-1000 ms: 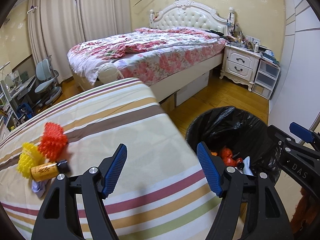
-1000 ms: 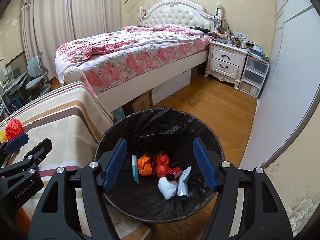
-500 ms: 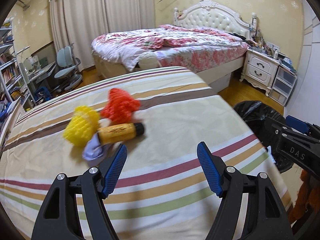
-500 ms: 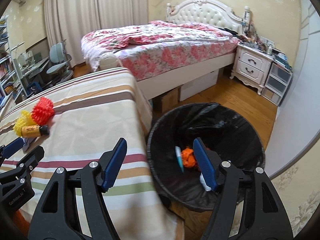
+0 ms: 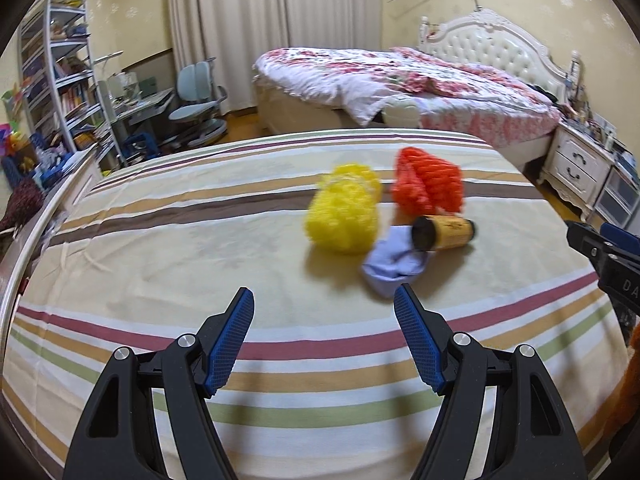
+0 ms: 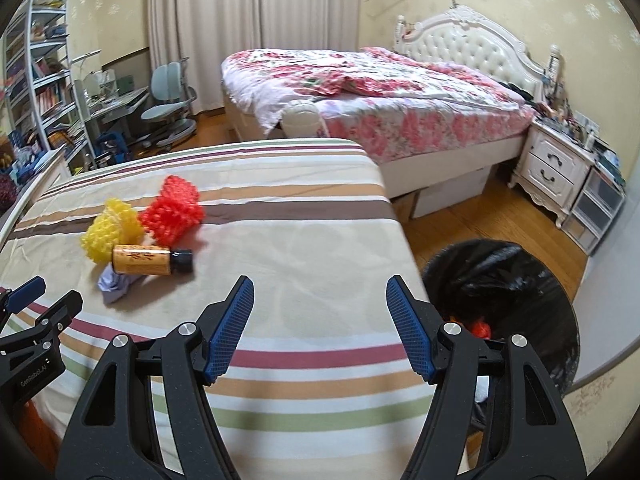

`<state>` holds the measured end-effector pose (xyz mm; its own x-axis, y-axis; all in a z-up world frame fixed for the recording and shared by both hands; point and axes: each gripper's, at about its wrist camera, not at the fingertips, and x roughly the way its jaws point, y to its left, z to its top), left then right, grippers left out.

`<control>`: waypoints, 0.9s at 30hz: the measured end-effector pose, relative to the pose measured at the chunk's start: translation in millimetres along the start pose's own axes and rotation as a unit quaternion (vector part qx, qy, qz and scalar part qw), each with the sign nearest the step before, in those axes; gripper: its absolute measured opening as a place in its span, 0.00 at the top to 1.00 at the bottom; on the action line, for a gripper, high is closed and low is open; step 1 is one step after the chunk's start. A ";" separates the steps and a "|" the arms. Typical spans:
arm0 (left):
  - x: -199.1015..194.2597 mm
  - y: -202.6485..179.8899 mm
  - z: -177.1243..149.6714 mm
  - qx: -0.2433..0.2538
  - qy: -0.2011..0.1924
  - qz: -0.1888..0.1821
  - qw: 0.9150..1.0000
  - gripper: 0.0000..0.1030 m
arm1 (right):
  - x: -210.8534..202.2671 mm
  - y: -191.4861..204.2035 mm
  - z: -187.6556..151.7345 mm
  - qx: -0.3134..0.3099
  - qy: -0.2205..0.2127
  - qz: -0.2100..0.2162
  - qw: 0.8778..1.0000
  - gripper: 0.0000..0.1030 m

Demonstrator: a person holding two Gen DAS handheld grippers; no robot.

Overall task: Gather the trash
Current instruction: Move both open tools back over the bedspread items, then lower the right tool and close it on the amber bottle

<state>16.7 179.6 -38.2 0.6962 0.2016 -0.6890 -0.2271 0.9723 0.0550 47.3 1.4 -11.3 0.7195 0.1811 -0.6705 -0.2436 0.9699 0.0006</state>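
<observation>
Striped cloth (image 6: 304, 240) ends beside black bin (image 6: 520, 280) (floor between).

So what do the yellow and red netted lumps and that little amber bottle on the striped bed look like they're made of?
Yellow netted lump and red netted lump: probably soft foam mesh, matte, judging by the open lattice cells. Small amber bottle with black cap: smooth and slightly glossy, glass or plastic; the view can't settle which. The pale lilac crumpled wad beside it looks like thin fabric or tissue.
</observation>
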 end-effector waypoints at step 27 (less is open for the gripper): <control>22.2 72.1 2.5 -0.051 0.021 0.035 0.998 0.31 | 25.3 86.5 15.2 -0.050 0.033 0.052 0.997 0.30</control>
<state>17.6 254.5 -47.7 0.6475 0.2613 -0.7159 -0.3433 0.9387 0.0321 54.3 92.4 -16.9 0.6425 0.2659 -0.7187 -0.3814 0.9244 0.0010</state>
